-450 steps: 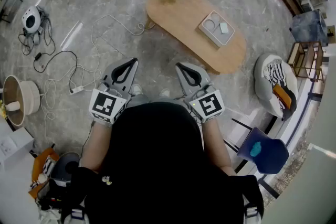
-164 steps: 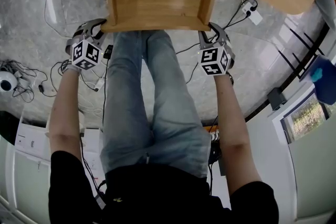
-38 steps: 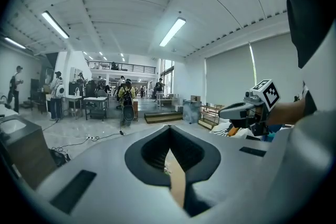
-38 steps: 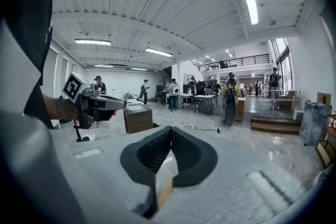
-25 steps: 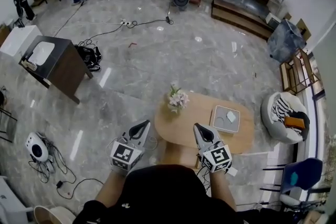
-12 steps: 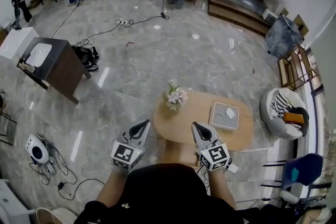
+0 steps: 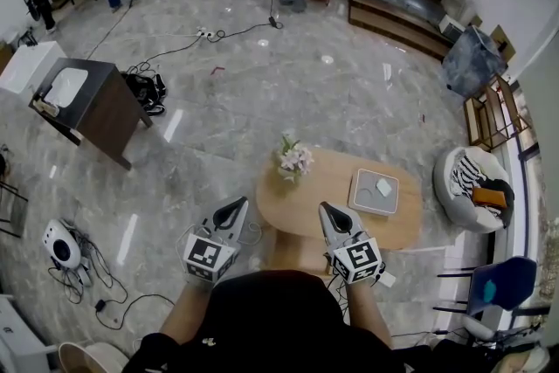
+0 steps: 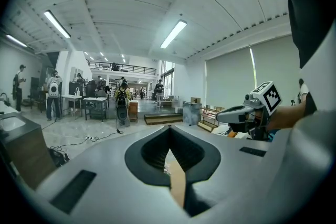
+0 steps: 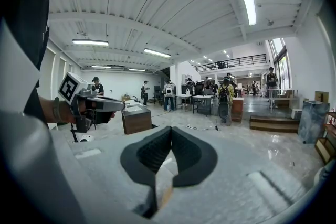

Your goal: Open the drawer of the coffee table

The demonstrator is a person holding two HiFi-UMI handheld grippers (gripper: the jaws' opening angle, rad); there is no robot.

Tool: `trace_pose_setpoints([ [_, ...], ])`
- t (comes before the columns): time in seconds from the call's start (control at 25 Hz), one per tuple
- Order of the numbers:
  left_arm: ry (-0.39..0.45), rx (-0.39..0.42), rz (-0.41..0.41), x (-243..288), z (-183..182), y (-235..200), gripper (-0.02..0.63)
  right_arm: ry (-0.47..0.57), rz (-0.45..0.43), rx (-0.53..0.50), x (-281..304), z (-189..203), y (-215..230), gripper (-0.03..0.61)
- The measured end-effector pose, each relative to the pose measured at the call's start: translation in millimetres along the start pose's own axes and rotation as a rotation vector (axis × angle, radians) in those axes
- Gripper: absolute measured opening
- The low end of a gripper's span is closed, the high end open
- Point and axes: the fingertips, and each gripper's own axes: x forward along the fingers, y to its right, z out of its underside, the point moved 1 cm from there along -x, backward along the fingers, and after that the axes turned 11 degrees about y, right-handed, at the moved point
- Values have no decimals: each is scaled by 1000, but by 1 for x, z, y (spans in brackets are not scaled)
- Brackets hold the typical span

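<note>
The oval wooden coffee table (image 7: 323,188) stands on the marble floor just ahead of me in the head view. Its drawer (image 7: 295,254) juts out from the near side, between my two arms. A flower vase (image 7: 294,158) and a grey tray (image 7: 376,192) sit on the tabletop. My left gripper (image 7: 237,203) hangs left of the drawer and my right gripper (image 7: 324,209) right of it, both held up in the air. Each has its jaws pressed together with nothing between them, as the left gripper view (image 8: 169,128) and right gripper view (image 9: 170,129) show.
A dark cabinet (image 7: 87,105) stands at the left. A white beanbag seat (image 7: 472,183) and a blue chair (image 7: 493,288) are at the right. Cables (image 7: 105,301) and a white device (image 7: 59,249) lie on the floor at lower left. People stand by far tables.
Both grippers have kept still and stayed shut. Only the head view has shifted slightly.
</note>
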Motion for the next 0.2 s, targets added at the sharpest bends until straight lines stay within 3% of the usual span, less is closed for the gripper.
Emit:
trace_pose_setpoints([
  [0.2, 9, 20, -11, 3, -4, -3, 12, 0, -4, -1, 3, 2, -1, -2],
])
